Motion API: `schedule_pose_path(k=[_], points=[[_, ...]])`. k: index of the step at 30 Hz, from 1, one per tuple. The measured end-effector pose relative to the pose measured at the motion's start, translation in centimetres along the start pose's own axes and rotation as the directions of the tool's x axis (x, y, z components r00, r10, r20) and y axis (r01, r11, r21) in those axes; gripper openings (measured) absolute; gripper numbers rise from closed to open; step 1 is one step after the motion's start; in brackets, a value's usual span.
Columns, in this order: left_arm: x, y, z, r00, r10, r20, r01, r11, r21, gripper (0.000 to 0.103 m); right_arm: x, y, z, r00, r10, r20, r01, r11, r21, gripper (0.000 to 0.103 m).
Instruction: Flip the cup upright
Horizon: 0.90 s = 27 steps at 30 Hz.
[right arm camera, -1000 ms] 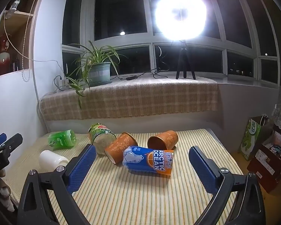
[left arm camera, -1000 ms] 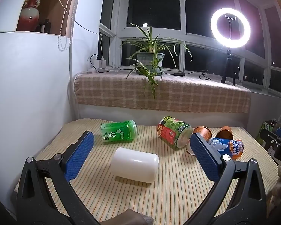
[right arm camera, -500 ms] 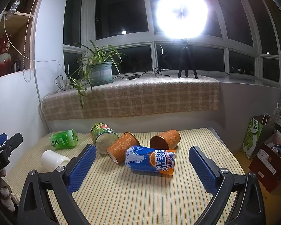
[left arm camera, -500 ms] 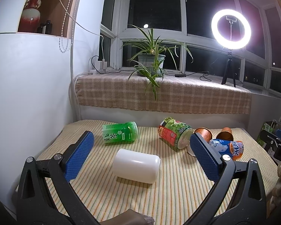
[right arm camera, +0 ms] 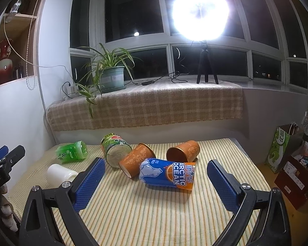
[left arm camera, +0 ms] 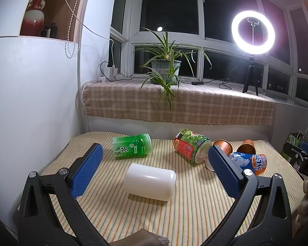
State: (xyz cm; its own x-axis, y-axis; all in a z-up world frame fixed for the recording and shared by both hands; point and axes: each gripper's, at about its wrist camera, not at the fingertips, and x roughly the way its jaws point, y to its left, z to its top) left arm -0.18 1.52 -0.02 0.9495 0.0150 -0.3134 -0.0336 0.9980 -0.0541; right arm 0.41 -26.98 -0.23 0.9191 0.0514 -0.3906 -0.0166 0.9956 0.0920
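Several cups lie on their sides on a striped tablecloth [left arm camera: 195, 215]. A white cup [left arm camera: 149, 181] lies just ahead of my left gripper [left arm camera: 154, 170], which is open and empty. A green tea cup [left arm camera: 132, 148] and a green-red cup [left arm camera: 192, 145] lie farther back. My right gripper [right arm camera: 155, 176] is open and empty, with the blue-orange Arctic Ocean cup [right arm camera: 167, 173] lying between its fingers' line and a little beyond. Two orange cups [right arm camera: 136, 161] [right arm camera: 183, 150] lie behind it. The white cup also shows in the right wrist view [right arm camera: 59, 174].
A checked cloth covers the window ledge [left arm camera: 178, 104] behind the table, with a potted plant [left arm camera: 165, 69] and a ring light [left arm camera: 252, 32] on it. A white wall [left arm camera: 30, 102] borders the left. Bags and boxes [right arm camera: 287, 155] stand on the floor to the right.
Both grippers have drifted slightly; the cups appear marginally lower and closer to the window view shifted up. No cup has moved and both grippers stay open.
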Motion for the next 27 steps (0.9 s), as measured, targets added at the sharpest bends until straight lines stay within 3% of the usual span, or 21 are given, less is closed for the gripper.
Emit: schedule_pose_path(k=[27], points=[[-0.14,0.06,0.31,1.0,0.002,0.003,-0.002,1.0,0.0,0.103,0.99,0.43,0.1,0.999,0.028,-0.023,-0.028,1.0,-0.007,0.101]])
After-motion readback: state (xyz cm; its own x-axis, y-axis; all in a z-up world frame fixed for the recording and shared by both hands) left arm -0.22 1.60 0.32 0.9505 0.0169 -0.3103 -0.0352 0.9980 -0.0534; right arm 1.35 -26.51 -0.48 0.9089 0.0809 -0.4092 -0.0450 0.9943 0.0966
